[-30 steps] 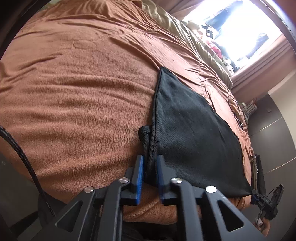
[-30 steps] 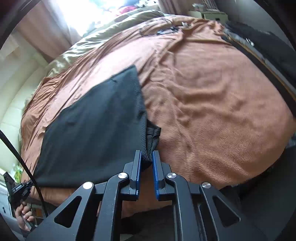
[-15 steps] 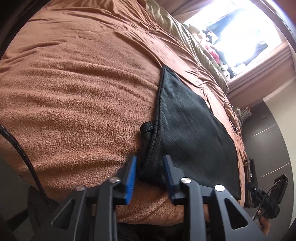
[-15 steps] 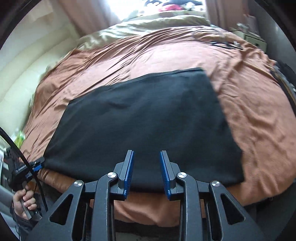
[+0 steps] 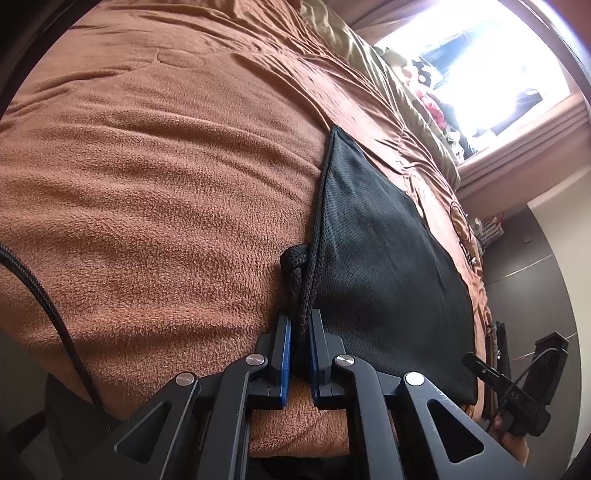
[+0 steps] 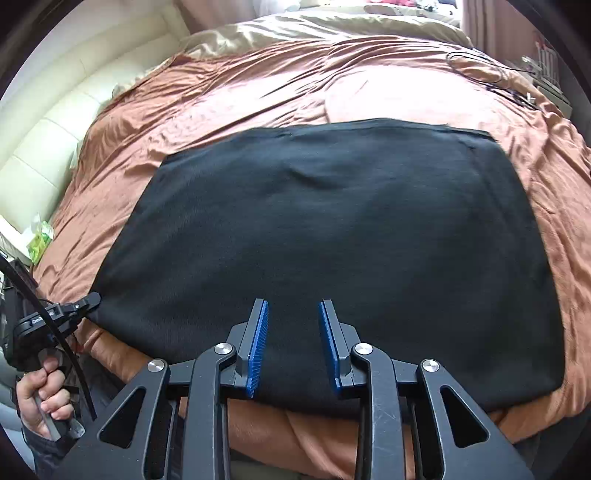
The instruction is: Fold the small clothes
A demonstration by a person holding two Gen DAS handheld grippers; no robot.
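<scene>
A black mesh garment point(image 6: 332, 221) lies flat as a wide rectangle on the brown fleece bed cover point(image 5: 166, 184). In the left wrist view my left gripper point(image 5: 300, 317) is shut on the bunched near corner of the garment point(image 5: 376, 266), and a fold of the hem stands up between the blue pads. The same gripper point(image 6: 92, 297) shows at the garment's left corner in the right wrist view, with a hand point(image 6: 44, 391) on its handle. My right gripper point(image 6: 293, 304) hovers open over the middle of the garment's near edge, nothing pinched.
A beige cover point(image 6: 314, 26) lies across the far side of the bed. A cream padded wall point(image 6: 48, 122) runs along the left, with a green packet point(image 6: 40, 240) below it. A thin black cable point(image 6: 480, 66) lies at the far right. Bright window point(image 5: 480, 66).
The left jaws spread and then closed on the garment's bunched corner. The right gripper let go of the right corner, opened, and swung left to the middle of the near edge.
</scene>
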